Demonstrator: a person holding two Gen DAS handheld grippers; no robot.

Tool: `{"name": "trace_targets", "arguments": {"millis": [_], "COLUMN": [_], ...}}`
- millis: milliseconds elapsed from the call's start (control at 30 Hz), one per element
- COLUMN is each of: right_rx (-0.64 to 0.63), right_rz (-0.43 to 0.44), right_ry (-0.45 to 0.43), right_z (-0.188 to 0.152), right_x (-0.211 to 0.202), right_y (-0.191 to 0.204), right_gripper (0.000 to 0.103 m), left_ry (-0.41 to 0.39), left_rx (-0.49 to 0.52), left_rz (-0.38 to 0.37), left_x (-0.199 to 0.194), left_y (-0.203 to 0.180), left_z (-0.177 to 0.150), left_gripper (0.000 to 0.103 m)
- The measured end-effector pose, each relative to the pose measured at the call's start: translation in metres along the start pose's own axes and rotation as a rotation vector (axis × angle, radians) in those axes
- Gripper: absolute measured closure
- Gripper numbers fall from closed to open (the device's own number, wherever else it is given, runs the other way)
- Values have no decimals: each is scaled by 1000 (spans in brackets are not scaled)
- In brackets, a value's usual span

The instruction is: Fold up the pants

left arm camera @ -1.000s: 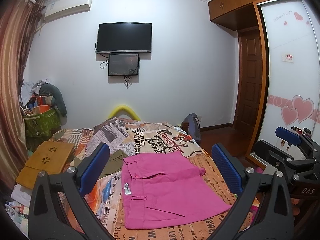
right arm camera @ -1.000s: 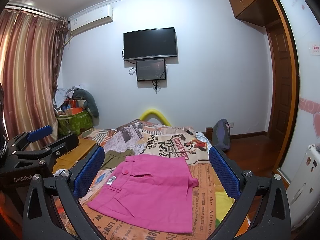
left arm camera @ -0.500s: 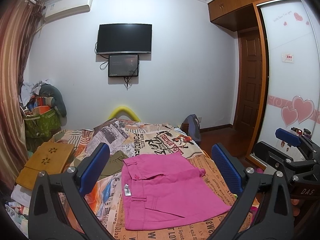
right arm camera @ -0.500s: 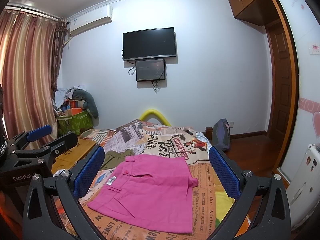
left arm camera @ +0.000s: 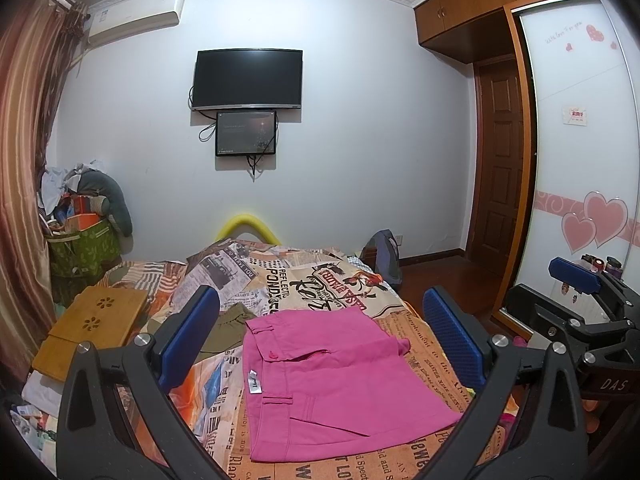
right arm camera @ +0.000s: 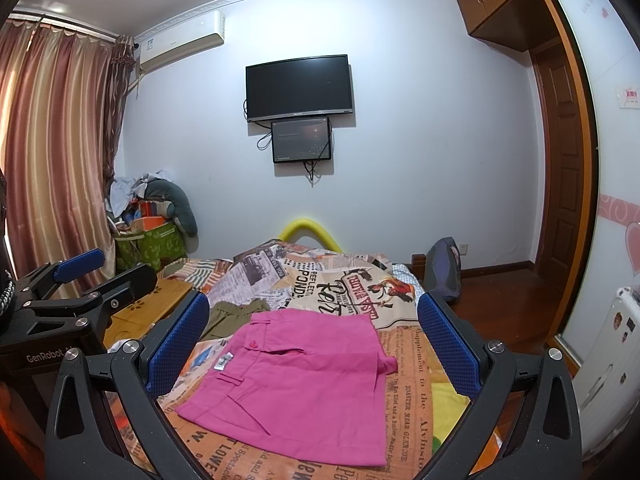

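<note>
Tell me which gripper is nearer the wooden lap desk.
Left. The left gripper hangs just right of the lap desk; the right gripper is farther right, beyond it.

The pants (left arm camera: 332, 380) are bright pink, with a small white label. The bed cover (left arm camera: 304, 280) has a newspaper print in cream, orange and black. The gripper pads (right arm camera: 176, 344) are blue (with a fine dotted texture). The curtain (right arm camera: 52, 152), far left, has brown-pink stripes.
</note>
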State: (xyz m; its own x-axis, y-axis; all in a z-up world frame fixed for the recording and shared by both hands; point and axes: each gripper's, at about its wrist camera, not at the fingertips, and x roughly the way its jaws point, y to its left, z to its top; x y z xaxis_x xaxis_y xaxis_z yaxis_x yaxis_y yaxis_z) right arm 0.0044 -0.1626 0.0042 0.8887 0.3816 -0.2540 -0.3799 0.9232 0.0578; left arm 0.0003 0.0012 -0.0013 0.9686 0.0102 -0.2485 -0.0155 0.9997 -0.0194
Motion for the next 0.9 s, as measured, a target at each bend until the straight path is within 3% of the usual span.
{"name": "trace_targets", "arguments": {"millis": [667,900], "right_rx": [0,18], "right_rz": [-6,-20], "right_ry": [7,65], "right_z": [-1,-9], "right_x": [3,31], "right_y": [-1,-9], "right_gripper": [0,0], "left_ry": [4,68], "left_rx": [3,-6], "left_rz": [1,11], "left_x": [2,36], "left_y": [1,11], "left_z": [1,-8], "left_gripper": [0,0]}}
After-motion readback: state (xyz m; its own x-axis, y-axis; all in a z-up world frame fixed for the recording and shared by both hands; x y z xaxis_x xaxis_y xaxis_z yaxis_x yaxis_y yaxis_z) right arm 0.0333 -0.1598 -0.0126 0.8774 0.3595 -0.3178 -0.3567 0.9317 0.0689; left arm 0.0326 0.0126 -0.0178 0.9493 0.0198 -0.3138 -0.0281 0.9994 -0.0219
